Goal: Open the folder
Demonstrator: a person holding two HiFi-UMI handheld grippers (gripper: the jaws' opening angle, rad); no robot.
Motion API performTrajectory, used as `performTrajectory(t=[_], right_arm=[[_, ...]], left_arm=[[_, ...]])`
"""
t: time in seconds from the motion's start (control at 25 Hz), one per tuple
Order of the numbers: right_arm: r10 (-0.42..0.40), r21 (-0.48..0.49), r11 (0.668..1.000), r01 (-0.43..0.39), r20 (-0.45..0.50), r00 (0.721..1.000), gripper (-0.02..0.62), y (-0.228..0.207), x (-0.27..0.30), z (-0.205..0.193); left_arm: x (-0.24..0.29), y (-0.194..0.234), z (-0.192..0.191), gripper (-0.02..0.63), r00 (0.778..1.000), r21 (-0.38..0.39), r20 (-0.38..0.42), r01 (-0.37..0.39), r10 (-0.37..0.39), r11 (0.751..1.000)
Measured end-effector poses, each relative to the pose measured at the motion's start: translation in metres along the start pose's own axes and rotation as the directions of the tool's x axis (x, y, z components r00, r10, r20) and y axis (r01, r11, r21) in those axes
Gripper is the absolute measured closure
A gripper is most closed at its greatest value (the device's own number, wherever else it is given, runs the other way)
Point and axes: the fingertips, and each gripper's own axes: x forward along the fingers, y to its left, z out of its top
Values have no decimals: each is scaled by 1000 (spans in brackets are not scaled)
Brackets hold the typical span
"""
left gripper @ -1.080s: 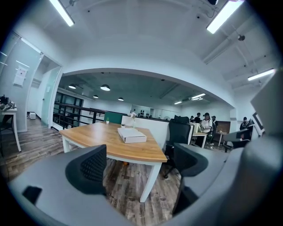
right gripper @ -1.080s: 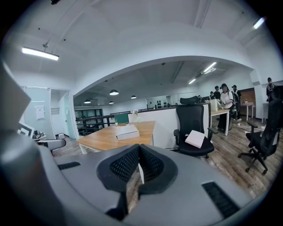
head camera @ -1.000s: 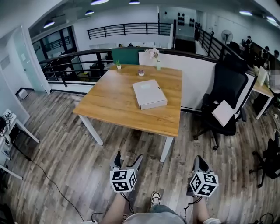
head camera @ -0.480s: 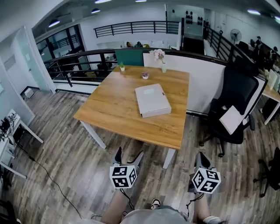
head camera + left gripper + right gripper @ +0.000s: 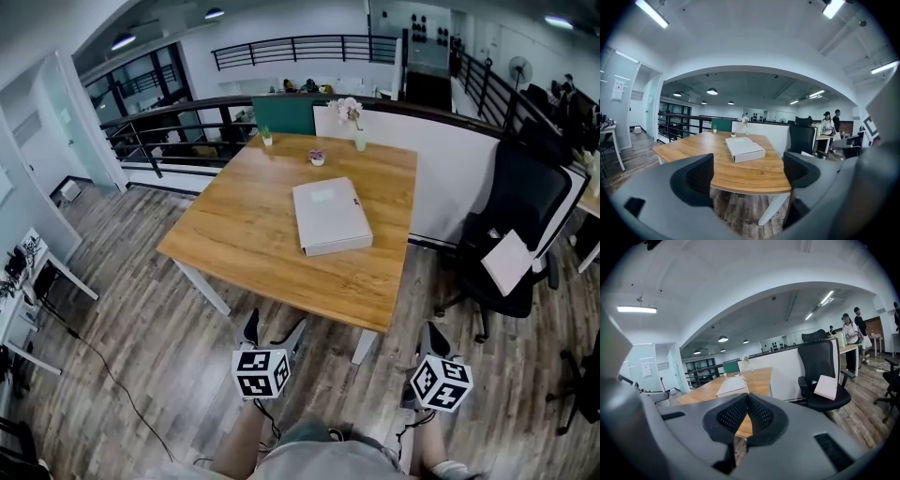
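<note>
Wooden table (image 5: 234,234) w/ closed white folder (image 5: 331,216) lying flat mid-top, well ahead of us. Approach step, we reckon: left gripper (image 5: 274,330) jaws apart, right gripper (image 5: 433,339) jaws together, both empty. Next: close in, catch cover edge.

Counter (image 5: 248,234): pale wood top on white legs, its near edge bare.
Vase (image 5: 359,139): clear, holding pale flowers, at the counter's far edge near the far right corner.
Small plant (image 5: 267,138): green sprig in a white pot, at the far edge toward the far left corner.
Little pot (image 5: 317,157): just in from the far edge, between plant and vase.
Partition (image 5: 450,178): white, running beside the counter's right edge.
Office chair (image 5: 525,202): black, past the partition.
Sheet (image 5: 509,262): white, lying on the chair seat.
Floor (image 5: 141,309): grey-brown planks.
Cable (image 5: 103,370): black, trailing across the floor on the left.
People (image 5: 828,125): two standing well off, beyond the chair.
</note>
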Motion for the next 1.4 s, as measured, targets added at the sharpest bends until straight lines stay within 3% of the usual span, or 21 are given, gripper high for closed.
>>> performTrajectory(t=[0.24, 0.6, 1.04, 1.4], right_arm=[[-9, -1, 1000, 9, -40, 999, 594, -6, 26, -5], [-51, -41, 998, 49, -35, 998, 594, -11, 85, 19], [-93, -80, 992, 93, 7, 996, 594, 3, 193, 86], [-113, -80, 990, 114, 8, 994, 594, 18, 278, 110]], left_arm=[[34, -2, -1, 135, 1000, -9, -11, 22, -22, 1000], [117, 7, 8, 135, 996, -42, -2, 91, -91, 995], [243, 40, 66, 135, 986, -29, 30, 165, -164, 986], [332, 72, 103, 135, 976, -11, 46, 214, -213, 977]])
